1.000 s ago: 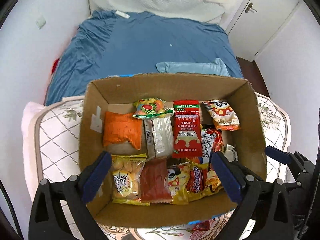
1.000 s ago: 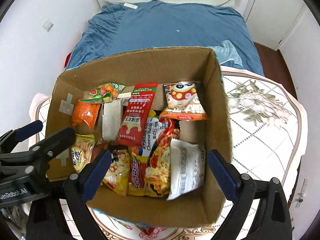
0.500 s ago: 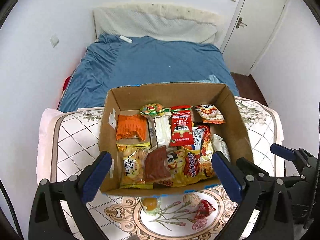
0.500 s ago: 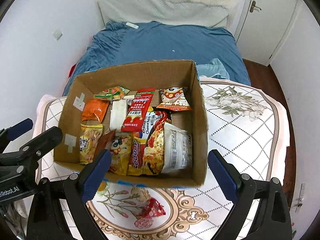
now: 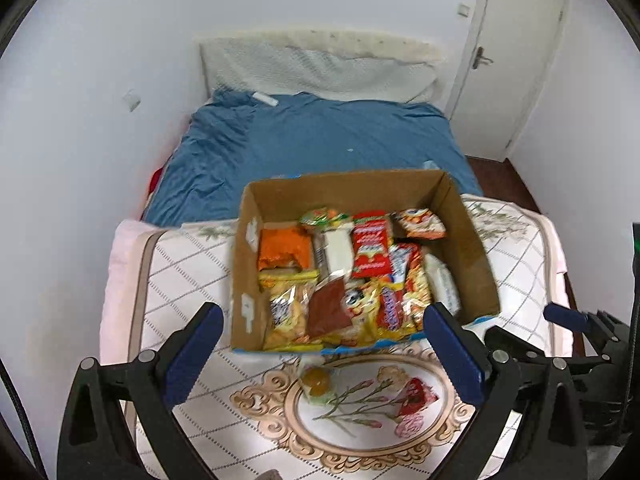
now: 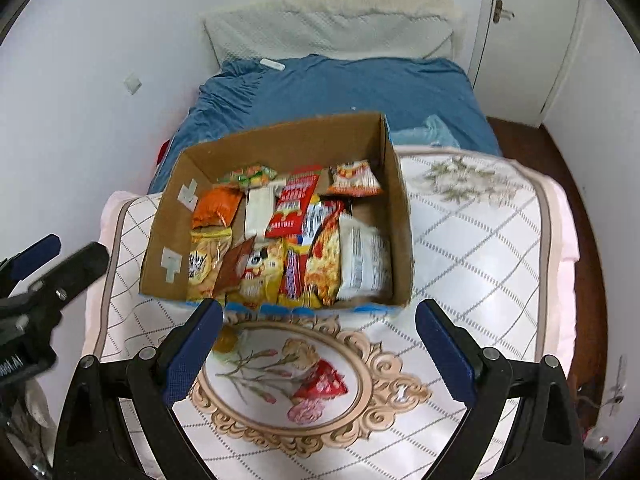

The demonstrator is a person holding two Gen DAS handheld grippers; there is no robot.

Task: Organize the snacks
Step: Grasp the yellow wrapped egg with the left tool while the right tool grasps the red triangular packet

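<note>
An open cardboard box (image 5: 472,256) (image 6: 168,216) stands on a patterned table and holds several snack packets laid flat, among them an orange bag (image 5: 284,246) and a white packet (image 6: 366,256). On the cloth in front of the box lie a small orange jelly cup (image 5: 316,380) (image 6: 224,340) and a red wrapped snack (image 5: 414,394) (image 6: 322,380). My left gripper (image 5: 324,356) is open and empty, hanging above the table's near part. My right gripper (image 6: 320,348) is likewise open and empty, over the two loose snacks.
The table wears a white quilted cloth (image 6: 480,248) with a floral medallion. Behind it is a bed with a blue sheet (image 5: 320,140), then a white wall and a door (image 5: 516,52) at the right. Dark floor (image 6: 588,208) shows past the table's right edge.
Both grippers have drawn back and up from over the box. The box now looks smaller, and the loose jelly cup and red snack in front of it have come into view.
</note>
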